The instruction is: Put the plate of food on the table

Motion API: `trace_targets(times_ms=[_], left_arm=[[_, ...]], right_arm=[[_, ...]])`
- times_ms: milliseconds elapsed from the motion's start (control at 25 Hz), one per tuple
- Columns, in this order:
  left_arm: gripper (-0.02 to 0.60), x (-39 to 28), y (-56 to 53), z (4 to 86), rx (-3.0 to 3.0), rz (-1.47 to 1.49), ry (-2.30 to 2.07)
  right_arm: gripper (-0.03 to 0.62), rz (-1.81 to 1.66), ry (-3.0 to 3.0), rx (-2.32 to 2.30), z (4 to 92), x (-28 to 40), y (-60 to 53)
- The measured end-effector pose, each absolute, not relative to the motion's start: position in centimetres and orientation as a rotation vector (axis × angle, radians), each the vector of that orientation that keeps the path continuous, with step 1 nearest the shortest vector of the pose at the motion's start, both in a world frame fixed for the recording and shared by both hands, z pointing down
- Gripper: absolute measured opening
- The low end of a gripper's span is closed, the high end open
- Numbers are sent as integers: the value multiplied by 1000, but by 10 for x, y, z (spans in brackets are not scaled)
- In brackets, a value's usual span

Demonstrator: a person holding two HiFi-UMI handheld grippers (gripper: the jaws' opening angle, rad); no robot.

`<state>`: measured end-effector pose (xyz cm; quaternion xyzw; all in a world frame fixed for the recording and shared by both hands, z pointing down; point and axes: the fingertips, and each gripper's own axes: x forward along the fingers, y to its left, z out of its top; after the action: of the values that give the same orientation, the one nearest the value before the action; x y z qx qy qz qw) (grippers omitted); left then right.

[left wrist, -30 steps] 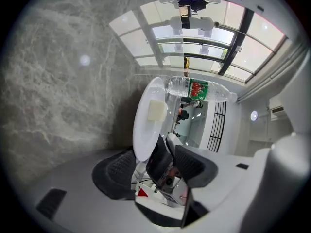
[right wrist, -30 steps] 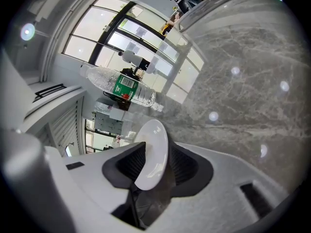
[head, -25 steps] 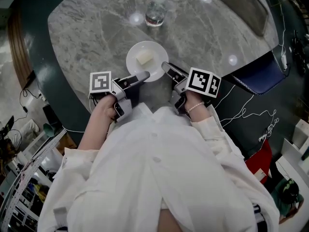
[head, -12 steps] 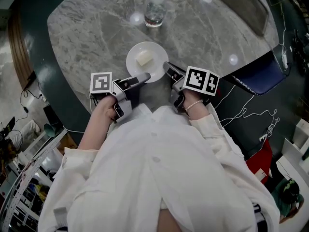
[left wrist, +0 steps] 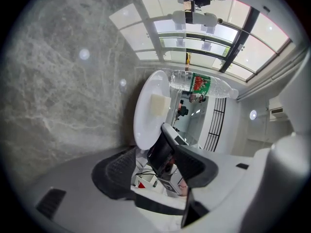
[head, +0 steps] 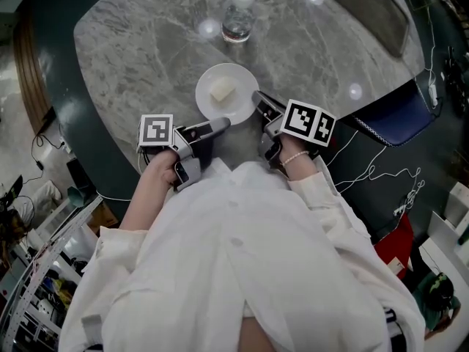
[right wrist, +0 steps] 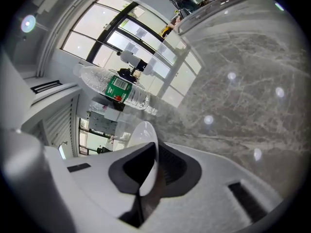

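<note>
Closing is what the right hand-held gripper (right wrist: pixel 148 171) has just been doing: its jaws, standing wide a moment ago, are now pinching the thin white rim of the plate (head: pixel 238 85) between their pads. Little else is shifting; in the head view both hands and the plate are sitting much where they were. The plate is lying on the grey marbled surface (head: pixel 139 42), or hanging just off it, I cannot tell which. It is sitting near the person's edge, carrying a pale block of food (head: pixel 221 91) on its middle, with a water bottle (head: pixel 238 17) standing well beyond it. The right hand-held gripper is gripping the near right rim. The left hand-held gripper (left wrist: pixel 150 165) is waiting with its jaws apart and nothing pressed between them. Its tips are pointing at the near left rim, just beside it; whether the rim is already reaching into the gap I cannot say.

Judging by this, the grasping step is under way and only half done: one side is being held and the other is not. The next move is probably calling for the left jaws to slide onto the rim and close, so that both sides are sharing the load. After that it is looking like a matter of keeping the plate level, since the food is lying loose and could slide. The plate would then be going down flat, further in on the surface and clear of the water bottle, before either grip lets go.
</note>
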<state>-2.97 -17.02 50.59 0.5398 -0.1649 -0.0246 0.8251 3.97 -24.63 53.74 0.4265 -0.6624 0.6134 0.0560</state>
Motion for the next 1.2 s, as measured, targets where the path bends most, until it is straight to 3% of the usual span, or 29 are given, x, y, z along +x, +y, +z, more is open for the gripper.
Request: trace_targets(times_ms=[280, 440, 800, 1000, 1120, 1200], left_arm=[[245, -37, -176, 509, 1161, -58, -382], [245, -40, -172, 506, 1157, -68, -380], [244, -50, -165, 491, 1270, -81, -427], [230, -42, -168, 470, 1439, -53, -443], [178, -37, -176, 452, 1554, -103, -475], [89, -39, -185, 440, 1632, -179, -514]], right_arm=[[33, 1874, -2006, 1252, 536, 37, -246], [84, 1851, -2014, 1233, 528, 38, -244], [82, 1830, -2133, 1184, 498, 37, -237], [39, 1756, -2247, 1050, 473, 27, -230], [21, 1737, -2309, 923, 461, 22, -221], [14, 1722, -2354, 847, 453, 21, -216]])
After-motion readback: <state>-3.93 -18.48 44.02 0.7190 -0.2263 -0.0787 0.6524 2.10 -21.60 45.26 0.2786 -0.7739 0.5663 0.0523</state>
